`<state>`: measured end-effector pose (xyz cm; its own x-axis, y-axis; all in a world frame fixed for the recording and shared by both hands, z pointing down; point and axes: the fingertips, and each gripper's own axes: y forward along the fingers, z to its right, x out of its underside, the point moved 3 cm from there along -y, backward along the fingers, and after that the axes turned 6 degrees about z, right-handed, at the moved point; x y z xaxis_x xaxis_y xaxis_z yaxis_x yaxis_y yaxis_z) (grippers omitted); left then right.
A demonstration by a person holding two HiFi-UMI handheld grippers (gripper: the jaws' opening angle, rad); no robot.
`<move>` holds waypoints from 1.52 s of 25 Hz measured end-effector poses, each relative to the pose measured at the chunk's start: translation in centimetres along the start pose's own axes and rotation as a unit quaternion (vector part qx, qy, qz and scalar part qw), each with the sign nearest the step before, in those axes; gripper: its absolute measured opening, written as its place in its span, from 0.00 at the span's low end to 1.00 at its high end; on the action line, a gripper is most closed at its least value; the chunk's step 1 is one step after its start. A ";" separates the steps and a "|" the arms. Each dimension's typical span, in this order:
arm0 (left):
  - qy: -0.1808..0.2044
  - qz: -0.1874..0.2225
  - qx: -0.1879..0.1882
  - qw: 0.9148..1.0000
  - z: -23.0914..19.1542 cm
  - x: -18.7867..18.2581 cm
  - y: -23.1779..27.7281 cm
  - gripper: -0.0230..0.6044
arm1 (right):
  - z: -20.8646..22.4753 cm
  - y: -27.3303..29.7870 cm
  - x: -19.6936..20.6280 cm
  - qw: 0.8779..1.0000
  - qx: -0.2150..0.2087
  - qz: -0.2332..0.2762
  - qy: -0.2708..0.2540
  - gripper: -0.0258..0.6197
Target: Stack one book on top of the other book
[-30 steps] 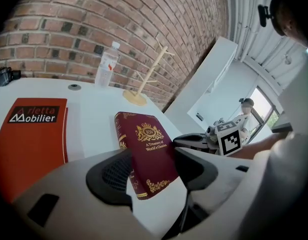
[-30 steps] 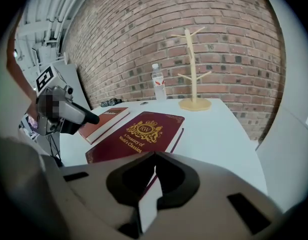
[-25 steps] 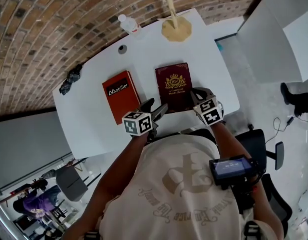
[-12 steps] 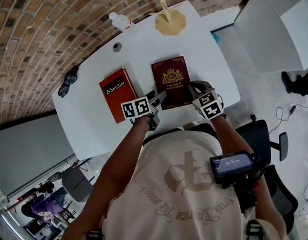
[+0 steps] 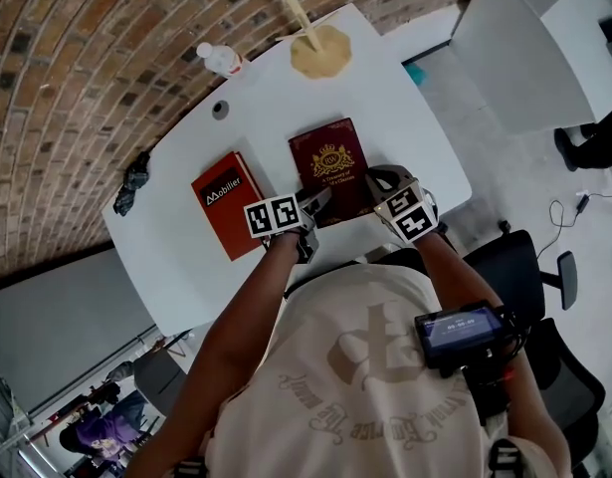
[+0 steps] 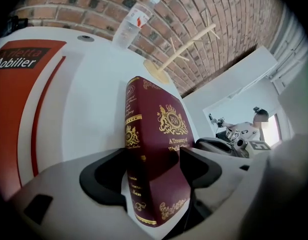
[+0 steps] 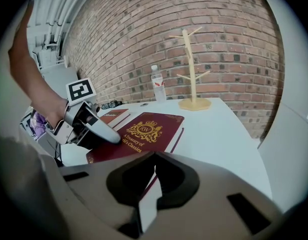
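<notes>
– Maroon book (image 5: 330, 162), where is it?
– On the white table (image 5: 385, 98), just right of the red book (image 5: 226, 202), with a gap between them. Its near edge is covered by both grippers in the head view, so I can't tell whether it is lifted.
– And the left gripper (image 5: 315, 199)?
– It is clamped on the near left corner. One jaw presses on the cover and the other sits past the spine, with the book's lower end cut off behind them.
– The right gripper (image 7: 154, 176)?
– Its jaws are almost together, leaving a thin slit. The book's right edge runs down to the slit, but I can't make out whether it is pinched.
– Anything beyond?
– A plastic bottle (image 5: 219, 60) and a wooden stand (image 5: 320, 50), whose top is cropped.
</notes>
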<state>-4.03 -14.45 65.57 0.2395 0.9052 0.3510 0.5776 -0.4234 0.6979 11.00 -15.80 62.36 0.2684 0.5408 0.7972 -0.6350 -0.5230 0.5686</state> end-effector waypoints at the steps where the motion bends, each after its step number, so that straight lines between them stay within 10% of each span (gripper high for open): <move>1: 0.001 -0.003 -0.001 1.000 0.0 0.1 0.0 0.58 | 0.0 0.0 0.0 1.000 0.002 -0.001 0.000 0.07; 18: -0.041 0.022 0.033 0.998 2.2 -1.2 -2.4 0.58 | 0.9 -0.6 0.7 0.999 0.014 0.012 0.028 0.07; 25: -0.121 0.045 0.095 0.987 4.4 -2.2 -3.5 0.57 | 1.9 -1.0 0.9 0.998 0.021 0.014 0.050 0.07; 38: -0.048 -0.020 0.095 0.994 6.8 -3.3 -0.1 0.50 | 3.4 -1.1 2.2 0.997 0.051 -0.006 0.053 0.07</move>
<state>0.39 -17.19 60.08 0.2816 0.9242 0.2581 0.7233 -0.3811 0.5759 14.70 -16.31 64.17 0.1934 0.6113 0.7674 -0.5544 -0.5772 0.5995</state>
